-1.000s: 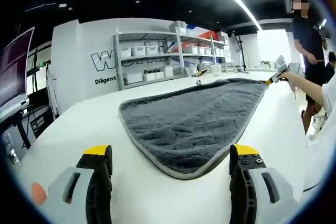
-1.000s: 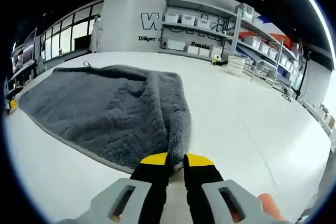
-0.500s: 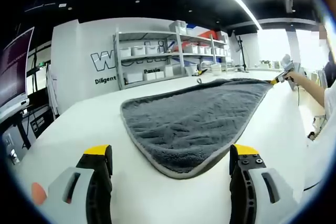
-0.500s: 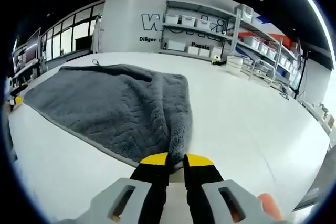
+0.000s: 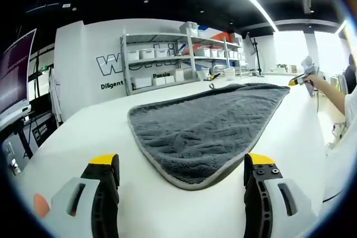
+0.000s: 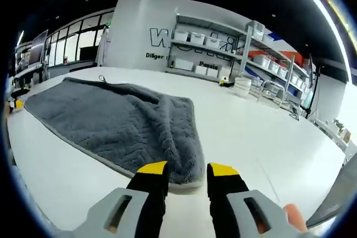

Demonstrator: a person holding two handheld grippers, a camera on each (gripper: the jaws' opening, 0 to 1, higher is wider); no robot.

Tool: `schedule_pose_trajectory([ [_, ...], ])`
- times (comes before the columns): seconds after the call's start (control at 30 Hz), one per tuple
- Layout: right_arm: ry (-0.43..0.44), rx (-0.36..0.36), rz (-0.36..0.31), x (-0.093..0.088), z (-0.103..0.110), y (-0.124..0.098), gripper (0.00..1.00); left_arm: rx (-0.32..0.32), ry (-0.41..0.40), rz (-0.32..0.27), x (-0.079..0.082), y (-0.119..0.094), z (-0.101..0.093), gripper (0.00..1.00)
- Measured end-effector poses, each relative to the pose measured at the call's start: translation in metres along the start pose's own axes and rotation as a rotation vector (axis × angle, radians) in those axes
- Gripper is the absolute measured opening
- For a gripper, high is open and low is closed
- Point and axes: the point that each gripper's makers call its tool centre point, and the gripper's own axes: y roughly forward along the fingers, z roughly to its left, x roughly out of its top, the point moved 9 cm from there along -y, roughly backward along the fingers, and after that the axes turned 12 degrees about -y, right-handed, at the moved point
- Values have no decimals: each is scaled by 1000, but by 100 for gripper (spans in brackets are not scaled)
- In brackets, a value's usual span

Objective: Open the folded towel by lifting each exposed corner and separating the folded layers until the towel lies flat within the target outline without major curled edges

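Left gripper view: the grey towel (image 5: 206, 129) lies spread on the white counter (image 5: 72, 143), its rounded near corner just ahead of the left gripper (image 5: 181, 171). That gripper's fingers (image 5: 106, 185) are spread wide, one to either side of the towel's corner, holding nothing and clear of the cloth. At the towel's far end the right gripper (image 5: 295, 81) shows small, beside a person's sleeve (image 5: 348, 101). Beyond the towel stands a metal shelf rack (image 5: 178, 54) with white bins, against a white wall with dark lettering.

In the right gripper view the towel (image 6: 111, 124) stretches away to the left, mostly flat, with a raised fold running back from the near corner. That corner lies on the counter (image 6: 251, 137) just ahead of the right gripper (image 6: 187, 174), whose yellow-tipped fingers (image 6: 150, 179) stand slightly apart with a gap between them; they hold nothing and sit just short of the towel's edge. At the towel's far left end a bit of yellow shows, too small to tell more.
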Motion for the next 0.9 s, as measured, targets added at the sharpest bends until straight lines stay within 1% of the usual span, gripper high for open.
schedule_pose_trajectory([
  [0.1, 4, 15, -53, 9, 3, -4, 33, 0, 0, 0, 0, 0, 0, 91],
  [0.2, -4, 70, -138, 24, 15, -10, 37, 1, 1, 1, 0, 0, 0, 91],
  [0.27, 0, 95, -170, 31, 19, -12, 38, 2, 1, 0, 0, 0, 0, 91],
  [0.3, 3, 116, -196, 37, 22, -13, 38, 3, 1, 0, 0, 0, 0, 91],
  [0.37, 17, 148, -217, 43, 28, -14, 43, 3, 1, 0, 0, 0, 0, 91],
  [0.47, 33, 192, -236, 51, 37, -14, 54, 2, 2, 0, 0, 0, 0, 91],
  [0.53, 26, 201, -241, 54, 41, -13, 59, 2, 2, -1, 1, 0, 0, 91],
  [0.6, -5, 217, -230, 58, 48, -12, 61, 2, 2, -1, 1, 0, 0, 91],
  [0.63, -13, 221, -225, 59, 50, -11, 64, 1, 2, -1, 1, 0, 0, 91],
  [0.77, -17, 238, -218, 62, 54, -9, 76, 1, 2, -2, 1, 0, 1, 91],
  [0.83, -15, 256, -225, 63, 57, -9, 80, 1, 3, -2, 1, 0, 1, 91],
  [0.9, -31, 274, -224, 63, 61, -8, 80, 1, 3, -3, 1, 0, 0, 91],
])
